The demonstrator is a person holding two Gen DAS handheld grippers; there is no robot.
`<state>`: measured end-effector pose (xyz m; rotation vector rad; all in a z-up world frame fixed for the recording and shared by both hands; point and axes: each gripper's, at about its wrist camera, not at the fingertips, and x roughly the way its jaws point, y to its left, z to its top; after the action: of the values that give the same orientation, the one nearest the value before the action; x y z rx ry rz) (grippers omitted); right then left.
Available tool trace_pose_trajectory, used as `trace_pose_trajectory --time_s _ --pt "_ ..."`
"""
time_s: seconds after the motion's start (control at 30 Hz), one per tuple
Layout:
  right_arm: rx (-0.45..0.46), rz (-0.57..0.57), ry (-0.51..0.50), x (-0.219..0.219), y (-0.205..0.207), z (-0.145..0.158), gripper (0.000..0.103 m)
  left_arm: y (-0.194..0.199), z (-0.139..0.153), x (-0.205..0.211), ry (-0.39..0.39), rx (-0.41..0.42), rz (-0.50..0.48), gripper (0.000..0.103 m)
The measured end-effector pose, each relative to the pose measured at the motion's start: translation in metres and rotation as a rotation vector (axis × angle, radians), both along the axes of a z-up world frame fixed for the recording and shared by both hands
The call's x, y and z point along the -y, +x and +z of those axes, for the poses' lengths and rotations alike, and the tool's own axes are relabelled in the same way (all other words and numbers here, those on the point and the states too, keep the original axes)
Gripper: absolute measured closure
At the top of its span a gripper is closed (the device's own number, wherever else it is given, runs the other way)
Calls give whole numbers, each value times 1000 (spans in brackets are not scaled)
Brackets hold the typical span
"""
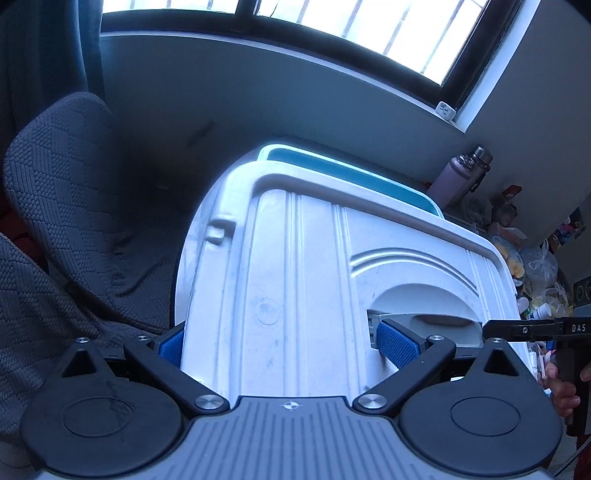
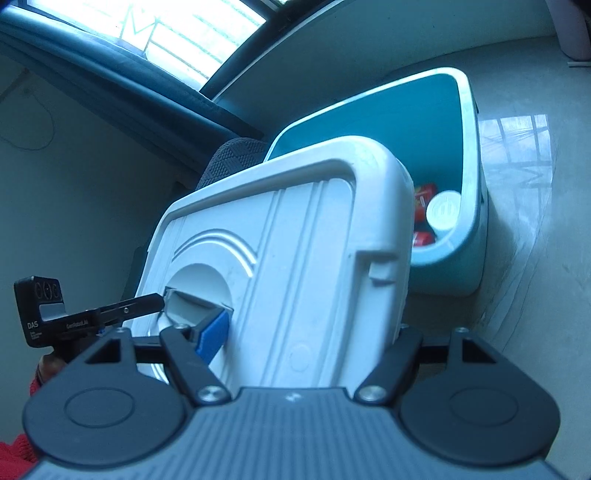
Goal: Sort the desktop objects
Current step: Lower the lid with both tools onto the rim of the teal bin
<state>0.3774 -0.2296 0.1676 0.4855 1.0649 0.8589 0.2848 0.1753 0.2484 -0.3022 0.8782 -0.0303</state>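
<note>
Left gripper [image 1: 284, 343] and right gripper [image 2: 306, 332]: each clamps the ribbed white plastic cooler lid [image 2: 295, 236], held tilted above the teal plastic cooler box [image 2: 469, 184] on the floor. Red packets [image 2: 423, 203] and a white-capped container [image 2: 443, 210] are already inside; closing seemingly remains.

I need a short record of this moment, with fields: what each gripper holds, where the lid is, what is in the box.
left gripper: shut on white lid, one side of it between the blue pads
right gripper: shut on white lid, the opposite side
white lid: held above the teal box, not closed on it
teal box: open, standing on the pale floor
box contents: red packets and a round white cap
behind the box: grey sofa, window
</note>
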Motion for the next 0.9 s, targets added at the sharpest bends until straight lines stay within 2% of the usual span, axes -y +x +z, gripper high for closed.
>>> trace_pose_trajectory --time_s 0.43,0.9 --pt "2 11 -13 0 69 9 29 76 3 1 -4 7 16 2" --pt "-32 -14 -24 -13 145 -1 29 168 -5 -8 -11 -18 3 2"
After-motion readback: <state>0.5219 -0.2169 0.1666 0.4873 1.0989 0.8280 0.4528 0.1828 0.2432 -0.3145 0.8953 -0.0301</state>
